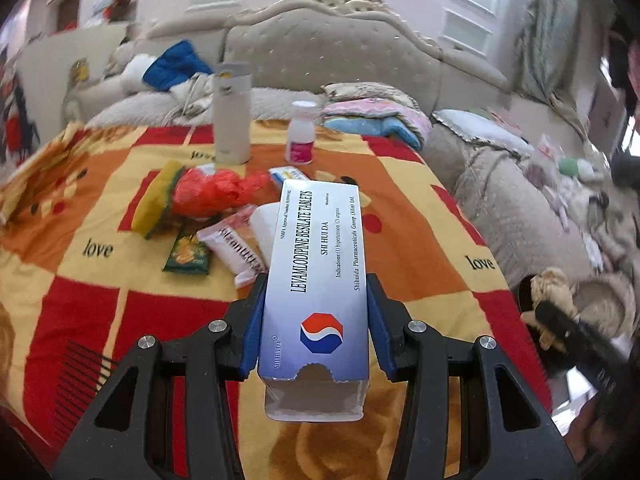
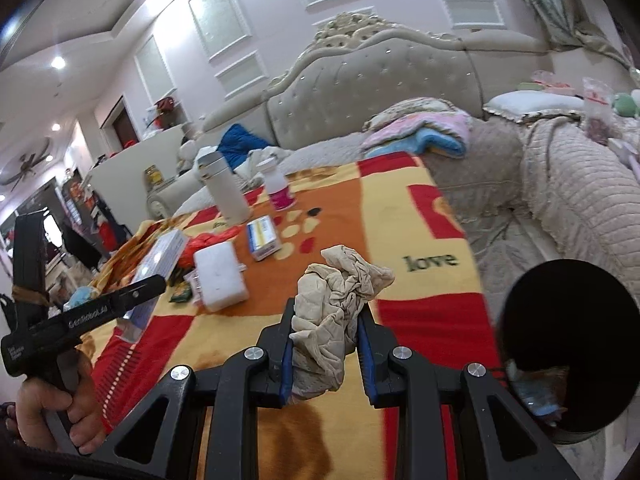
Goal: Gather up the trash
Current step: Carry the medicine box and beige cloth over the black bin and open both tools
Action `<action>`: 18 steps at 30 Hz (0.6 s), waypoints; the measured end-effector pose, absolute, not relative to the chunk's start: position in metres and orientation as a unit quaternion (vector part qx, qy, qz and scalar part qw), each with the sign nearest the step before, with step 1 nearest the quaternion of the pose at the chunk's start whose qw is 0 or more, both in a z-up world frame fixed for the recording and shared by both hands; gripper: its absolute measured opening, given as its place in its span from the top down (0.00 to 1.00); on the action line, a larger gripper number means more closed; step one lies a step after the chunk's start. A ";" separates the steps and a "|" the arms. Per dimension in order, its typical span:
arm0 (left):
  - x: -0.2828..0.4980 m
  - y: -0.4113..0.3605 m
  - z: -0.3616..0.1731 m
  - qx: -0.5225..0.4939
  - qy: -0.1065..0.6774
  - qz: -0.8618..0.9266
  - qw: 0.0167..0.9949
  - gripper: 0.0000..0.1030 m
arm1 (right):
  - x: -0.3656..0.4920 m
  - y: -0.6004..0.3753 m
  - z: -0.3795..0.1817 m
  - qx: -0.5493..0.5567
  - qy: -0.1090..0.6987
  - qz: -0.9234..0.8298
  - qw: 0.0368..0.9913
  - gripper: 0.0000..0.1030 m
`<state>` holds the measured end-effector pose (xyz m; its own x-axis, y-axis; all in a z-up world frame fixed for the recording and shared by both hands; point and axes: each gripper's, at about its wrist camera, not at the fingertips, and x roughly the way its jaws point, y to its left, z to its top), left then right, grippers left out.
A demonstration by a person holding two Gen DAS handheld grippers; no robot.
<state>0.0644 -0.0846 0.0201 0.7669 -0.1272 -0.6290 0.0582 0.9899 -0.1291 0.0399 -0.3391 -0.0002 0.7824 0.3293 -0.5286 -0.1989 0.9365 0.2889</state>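
Over the blanket-covered table (image 1: 420,240), both tools carried trash.

My left tool (image 1: 316,320) pinched the tablet box (image 1: 320,264) by its long sides, its torn end open toward the camera and seemingly empty; my right tool (image 2: 326,344) squeezed a crumpled beige wad (image 2: 340,312). I judged it best to keep both grips firm and level while travelling to the black bin (image 2: 568,340) at the right, which held something bluish. More wrappers (image 1: 208,200) lay on the table.
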 end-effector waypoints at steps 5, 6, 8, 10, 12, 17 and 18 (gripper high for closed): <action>0.058 -0.101 0.023 -0.016 0.320 -0.064 0.945 0.57 | 0.035 -0.363 -0.001 0.125 0.297 0.117 0.939 0.75; 0.058 -0.103 0.023 -0.012 0.320 -0.066 0.945 0.57 | 0.035 -0.367 -0.001 0.129 0.297 0.114 0.939 0.76; 0.056 -0.110 0.024 -0.006 0.320 -0.072 0.945 0.57 | 0.032 -0.375 0.000 0.131 0.293 0.102 0.942 0.76; 0.055 -0.119 0.025 -0.005 0.324 -0.086 0.942 0.57 | 0.029 -0.385 0.001 0.138 0.288 0.086 0.944 0.76; 0.055 -0.131 0.025 -0.001 0.327 -0.102 0.940 0.57 | 0.027 -0.397 0.000 0.147 0.286 0.063 0.945 0.75; 0.061 -0.173 0.026 0.006 0.337 -0.155 0.929 0.57 | 0.020 -0.438 -0.002 0.181 0.277 -0.005 0.944 0.75; 0.064 -0.187 0.025 0.009 0.338 -0.172 0.925 0.57 | 0.018 -0.446 -0.003 0.185 0.277 -0.019 0.943 0.76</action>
